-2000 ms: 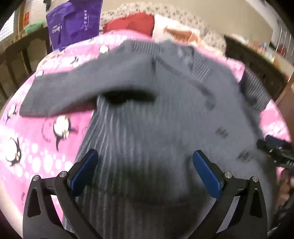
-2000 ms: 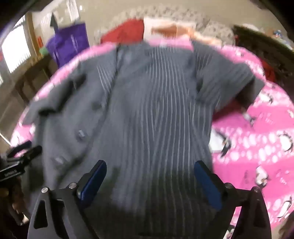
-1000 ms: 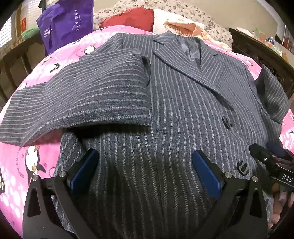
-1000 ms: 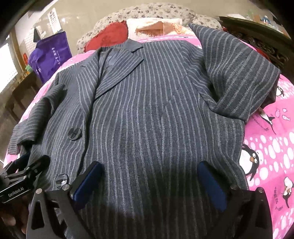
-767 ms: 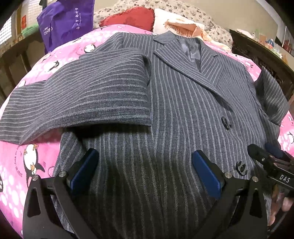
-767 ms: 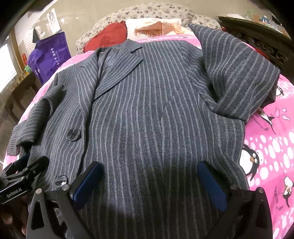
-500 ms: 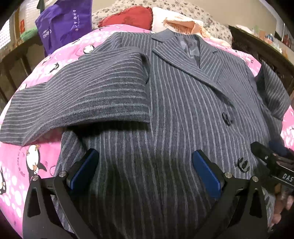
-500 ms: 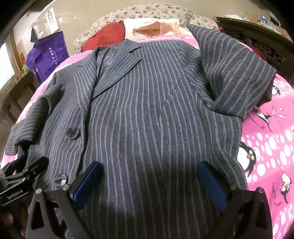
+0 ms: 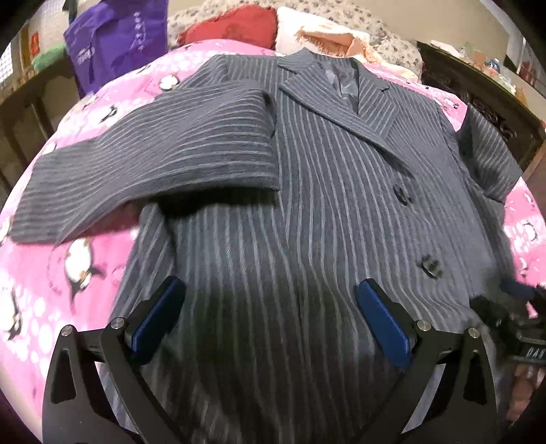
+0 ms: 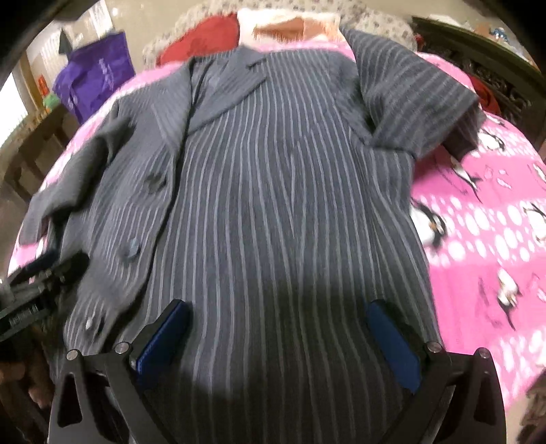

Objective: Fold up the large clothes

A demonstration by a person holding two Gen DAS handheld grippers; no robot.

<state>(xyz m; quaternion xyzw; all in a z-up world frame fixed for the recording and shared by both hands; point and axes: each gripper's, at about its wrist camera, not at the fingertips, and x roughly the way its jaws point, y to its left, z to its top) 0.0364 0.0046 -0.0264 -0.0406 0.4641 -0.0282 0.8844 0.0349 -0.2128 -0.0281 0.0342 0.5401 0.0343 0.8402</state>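
Observation:
A grey pinstriped jacket [image 9: 324, 211] lies face up on a pink penguin-print bed cover [image 9: 51, 273], collar at the far end. Its left sleeve [image 9: 153, 167] is folded across the chest; its right sleeve [image 10: 409, 99] is bent over the right shoulder. My left gripper [image 9: 269, 300] is open, hovering over the jacket's lower left front. My right gripper [image 10: 276, 324] is open over the jacket's [image 10: 273, 205] lower right front and also shows at the right edge of the left wrist view [image 9: 512, 314]. The left gripper shows at the left edge of the right wrist view [image 10: 37, 283].
A purple bag [image 9: 112, 47] stands at the far left beside the bed. A red cushion [image 9: 228, 24] and pale pillows [image 9: 327, 34] lie behind the collar. Dark wooden furniture [image 9: 484, 99] runs along the right side. The pink cover [image 10: 494, 239] is bare right of the jacket.
Both grippers have stayed open over the jacket's lower hem area. Both views have shifted slightly and the current frames are a little blurred. The jacket lies the same.

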